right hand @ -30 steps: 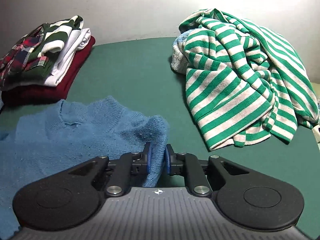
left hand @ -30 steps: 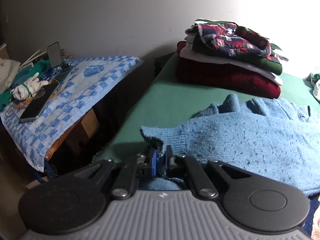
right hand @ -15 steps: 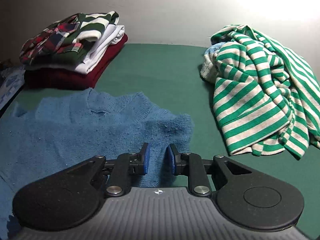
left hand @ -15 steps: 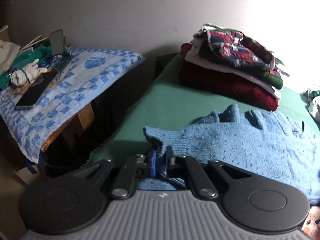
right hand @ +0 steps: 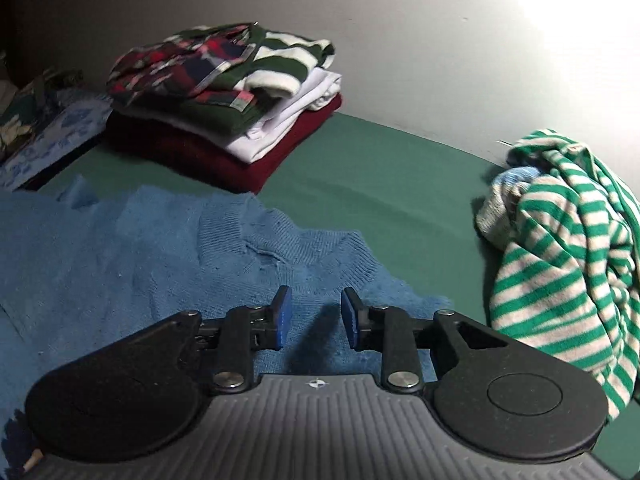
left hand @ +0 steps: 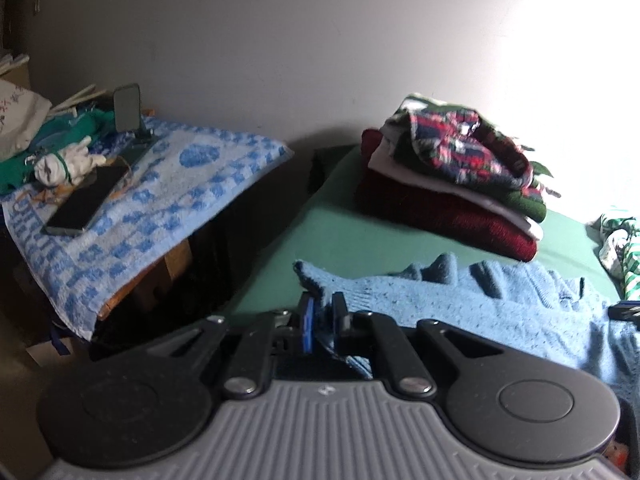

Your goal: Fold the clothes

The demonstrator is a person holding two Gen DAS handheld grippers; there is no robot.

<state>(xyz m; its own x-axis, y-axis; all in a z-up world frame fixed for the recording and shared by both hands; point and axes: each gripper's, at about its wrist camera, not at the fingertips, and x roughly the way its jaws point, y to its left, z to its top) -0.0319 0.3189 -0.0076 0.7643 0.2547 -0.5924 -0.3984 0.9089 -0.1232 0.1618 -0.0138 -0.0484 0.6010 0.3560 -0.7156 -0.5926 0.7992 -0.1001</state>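
A light blue knit sweater (left hand: 480, 304) lies spread on the green table (left hand: 340, 240). My left gripper (left hand: 323, 312) is shut on the sweater's left edge, a fold of knit pinched between its blue pads and lifted a little. In the right wrist view the same sweater (right hand: 160, 256) lies flat under my right gripper (right hand: 314, 312), whose jaws are opening. Nothing sits between its pads; the knit lies just below them. One tip of the right gripper (left hand: 624, 312) shows at the left view's right edge.
A stack of folded clothes (right hand: 224, 96) with a plaid shirt on top stands at the back by the wall. A crumpled green-and-white striped garment (right hand: 560, 264) lies to the right. Left of the table, a side stand under a blue checked towel (left hand: 152, 208) carries phones and clutter.
The right gripper let go of the sweater's right edge, opened wider and rolled, shifting sideways over the knit. The left gripper stayed shut on the left edge and rose slightly.
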